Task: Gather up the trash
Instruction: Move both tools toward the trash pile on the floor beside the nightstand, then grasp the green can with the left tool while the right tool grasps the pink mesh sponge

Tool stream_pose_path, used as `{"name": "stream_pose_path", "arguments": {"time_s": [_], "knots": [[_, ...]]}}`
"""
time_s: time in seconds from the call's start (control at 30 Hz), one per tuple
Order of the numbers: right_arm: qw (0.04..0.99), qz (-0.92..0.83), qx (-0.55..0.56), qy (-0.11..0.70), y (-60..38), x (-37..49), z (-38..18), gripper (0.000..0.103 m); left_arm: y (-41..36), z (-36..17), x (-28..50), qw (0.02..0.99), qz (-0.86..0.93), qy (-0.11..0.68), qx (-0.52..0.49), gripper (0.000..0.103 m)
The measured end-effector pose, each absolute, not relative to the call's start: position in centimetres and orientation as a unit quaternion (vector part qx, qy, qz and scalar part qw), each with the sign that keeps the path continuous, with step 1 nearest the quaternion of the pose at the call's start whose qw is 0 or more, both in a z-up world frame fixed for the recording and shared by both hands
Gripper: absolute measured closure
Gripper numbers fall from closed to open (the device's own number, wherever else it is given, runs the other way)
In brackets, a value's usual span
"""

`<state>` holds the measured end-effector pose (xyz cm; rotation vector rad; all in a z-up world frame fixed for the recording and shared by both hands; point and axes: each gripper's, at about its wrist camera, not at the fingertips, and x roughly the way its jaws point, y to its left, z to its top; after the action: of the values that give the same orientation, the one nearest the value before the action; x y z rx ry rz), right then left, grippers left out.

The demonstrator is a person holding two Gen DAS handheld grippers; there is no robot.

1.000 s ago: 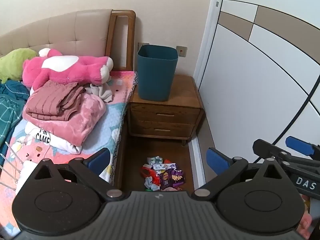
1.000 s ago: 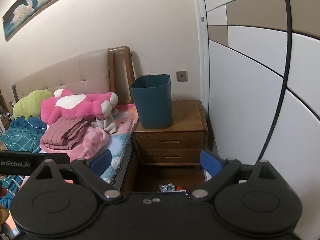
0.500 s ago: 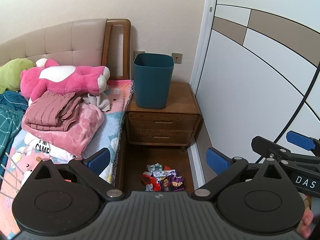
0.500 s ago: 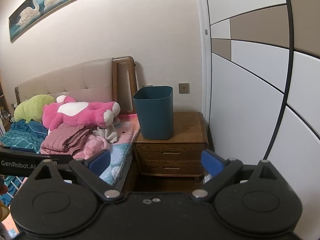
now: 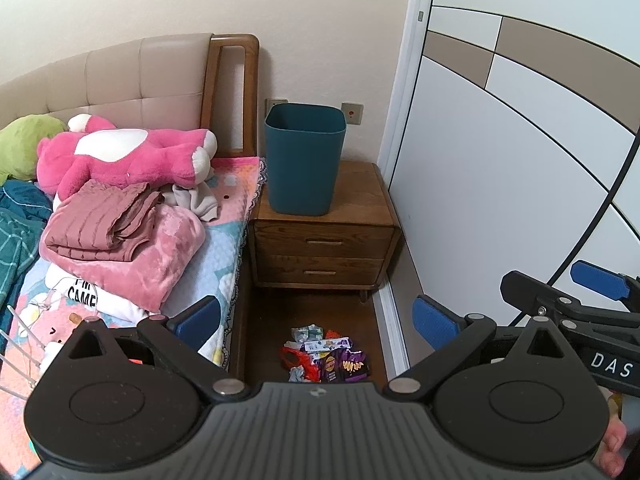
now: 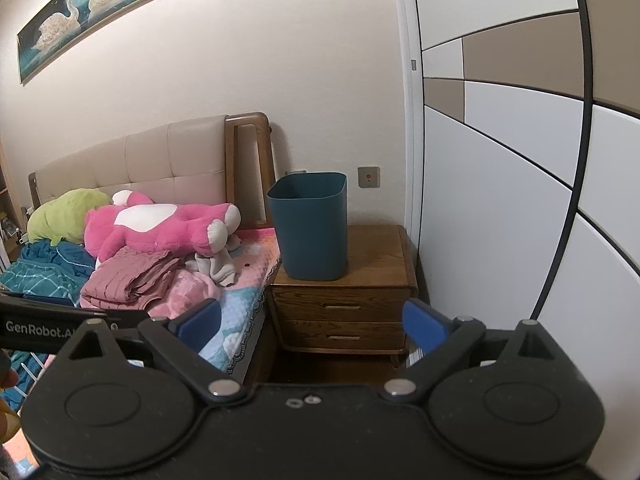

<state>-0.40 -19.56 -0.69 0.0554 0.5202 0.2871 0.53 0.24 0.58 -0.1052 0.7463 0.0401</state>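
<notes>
Trash (image 5: 326, 354) lies in a small crumpled heap on the dark wooden floor (image 5: 264, 320), in the gap between the bed (image 5: 224, 240) and the wardrobe (image 5: 500, 200), just in front of the nightstand (image 5: 326, 240). It is glossy snack wrappers, purple, red and pale, with balled bits of paper; the print on them is too small to read. A dark teal plastic bin (image 5: 304, 160), squarish with rounded corners and tapering downward, stands upright on the nightstand's top toward its left edge. The nightstand is brown grained wood with two drawers and slim handles.

The left tongs (image 5: 316, 318) are spread wide with nothing between the blue ribbed pads, above the heap. The right tongs (image 6: 312, 320) are also wide and hold nothing, pointed at the nightstand front. The right tool's side reads "DAS" in the left view; the left tool's side reads "GenRobot.A" in the right view.

On the bed lie a fuzzy pink plush toy (image 5: 128, 158), folded mauve ribbed cloth (image 5: 100, 220) on a fluffy pink blanket (image 5: 160, 256), and a white garment printed "CAME".
</notes>
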Motion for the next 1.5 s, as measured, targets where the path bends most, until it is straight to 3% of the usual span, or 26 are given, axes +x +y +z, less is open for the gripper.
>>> {"name": "stream_pose_path", "arguments": {"time_s": [1.03,1.5], "knots": [[0.938,0.113,0.04,0.326,-17.1,4.2,-3.0,0.005,4.7,-2.6,6.4,0.904,-0.013,0.421,-0.07,0.0],[0.926,0.066,0.058,0.367,-14.8,7.9,-6.0,0.005,8.4,-7.2,11.7,0.885,-0.05,0.457,-0.067,0.0]]}}
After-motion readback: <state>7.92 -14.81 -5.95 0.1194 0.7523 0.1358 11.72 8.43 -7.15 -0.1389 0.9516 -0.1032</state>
